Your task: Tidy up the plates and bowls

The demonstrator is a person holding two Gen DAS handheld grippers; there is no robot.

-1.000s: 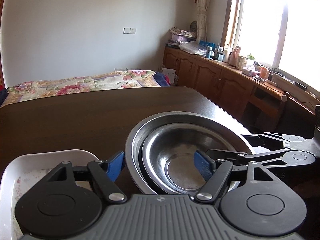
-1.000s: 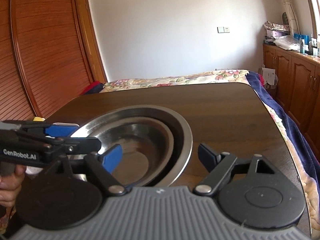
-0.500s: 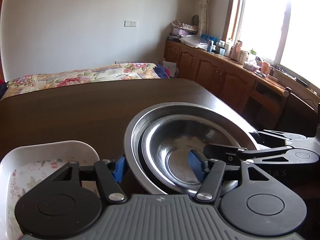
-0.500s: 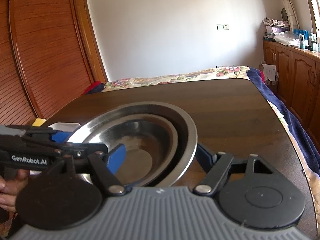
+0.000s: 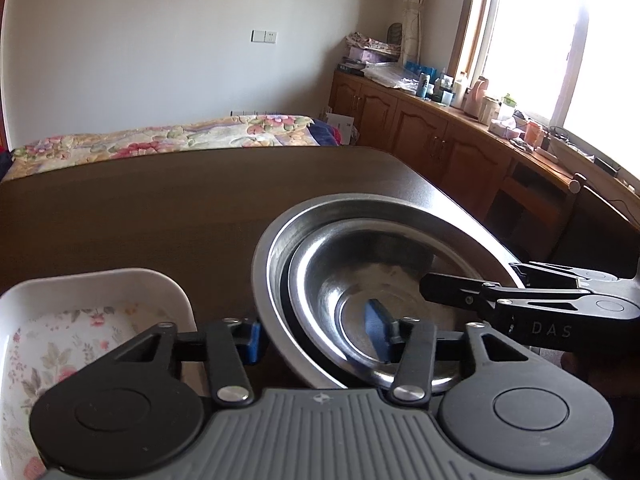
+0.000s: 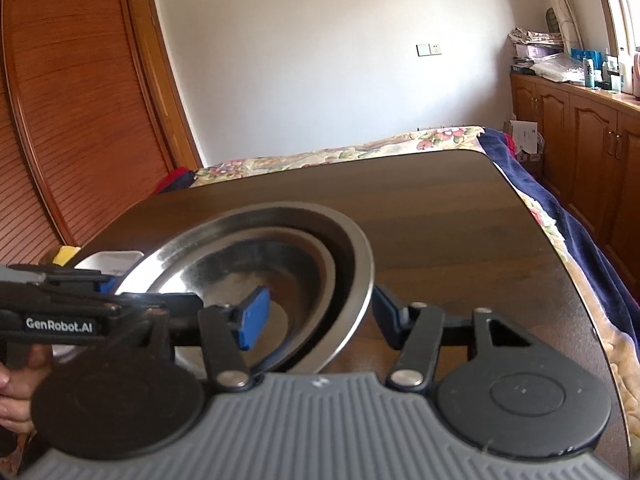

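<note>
I have both sets of fingers straddling the nested steel bowls (image 5: 384,280), one tool on each side of the stack. A second ago my left gripper (image 5: 316,338) was spread wide in front of the rim; since then it has narrowed and moved in, so that one blue pad sits outside the outer bowl's near wall and the other sits down inside the inner bowl (image 5: 392,304). My right gripper (image 6: 316,312) has made the same move on the opposite side: one pad inside the bowls, the other outside the rim of the outer bowl (image 6: 360,264). Neither pair looks fully pressed onto metal yet; I judge both as partly closed around the rims, not a firm pinch, since a gap shows beside each pad.

The stack also reads as tipped up toward me compared with a second ago, though I cannot tell whether it has left the counter (image 5: 140,208) or just leans. It lies near the counter's right edge, with the white floral dish (image 5: 92,320) just beside it on my left.

To me this means the two-sided hold on the stack is nearly set, and closing the fingers fully comes before any lift. Thin steel rims are slick, so uneven pressure could let the inner bowl slide
</note>
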